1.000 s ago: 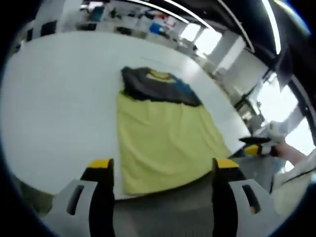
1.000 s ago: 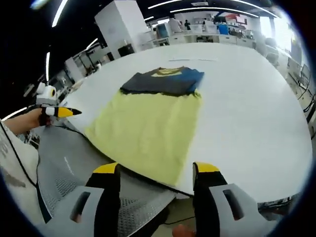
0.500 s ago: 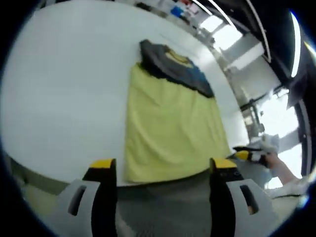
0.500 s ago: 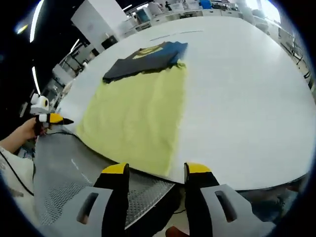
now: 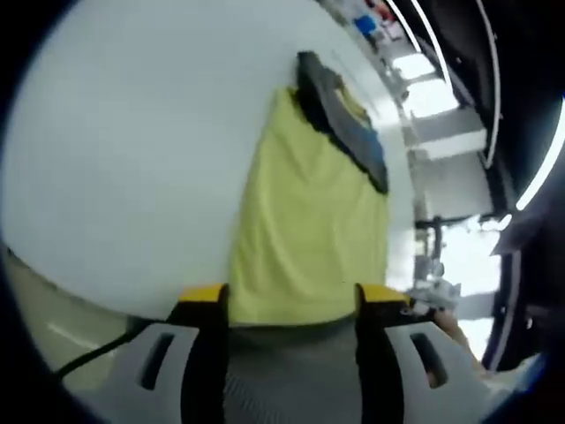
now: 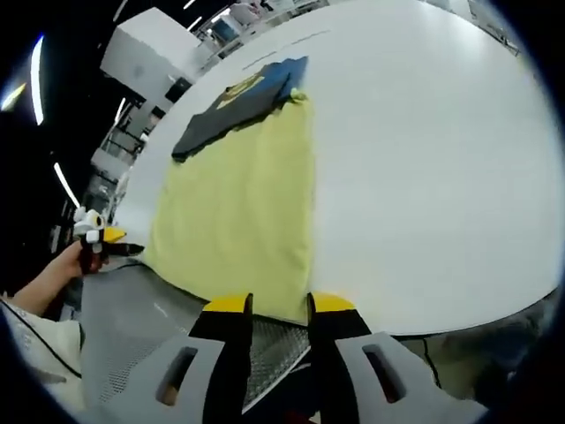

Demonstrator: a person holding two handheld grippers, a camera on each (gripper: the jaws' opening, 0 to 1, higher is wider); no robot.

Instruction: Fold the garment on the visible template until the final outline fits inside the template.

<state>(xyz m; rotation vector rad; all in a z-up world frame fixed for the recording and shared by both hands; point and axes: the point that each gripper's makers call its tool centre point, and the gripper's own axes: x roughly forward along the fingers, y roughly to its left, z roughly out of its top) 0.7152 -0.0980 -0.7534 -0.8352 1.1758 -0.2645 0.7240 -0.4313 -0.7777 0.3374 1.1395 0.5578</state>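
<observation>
White bench, big and round-edged, takes up most of both views. On it a yellow cloth lies flat, a long rectangle running from the near bench edge away from the claws. A dark folded garment with a blue part and a yellow print sits on the far end of the cloth, at 12 o'clock in the left gripper view, at 11 o'clock in the right gripper view. Garment overlaps the cloth's far edge; whether it fits inside the cloth outline, cannot tell for sure.

Grey mesh surface lies below the bench edge, near the claws, at 6 o'clock in the left gripper view, at 8 o'clock in the right gripper view.

Left claw: jaws apart, yellow tips just at the near edge of the cloth, holding nothing. Same claw seen far off in the right gripper view at 9 o'clock, held by a hand, off the cloth's corner.

Right claw: jaws narrowly parted, yellow tips at the near edge of the cloth, nothing visibly between them. A blurry hand with a claw shows at 4 o'clock in the left gripper view, too small to read.
</observation>
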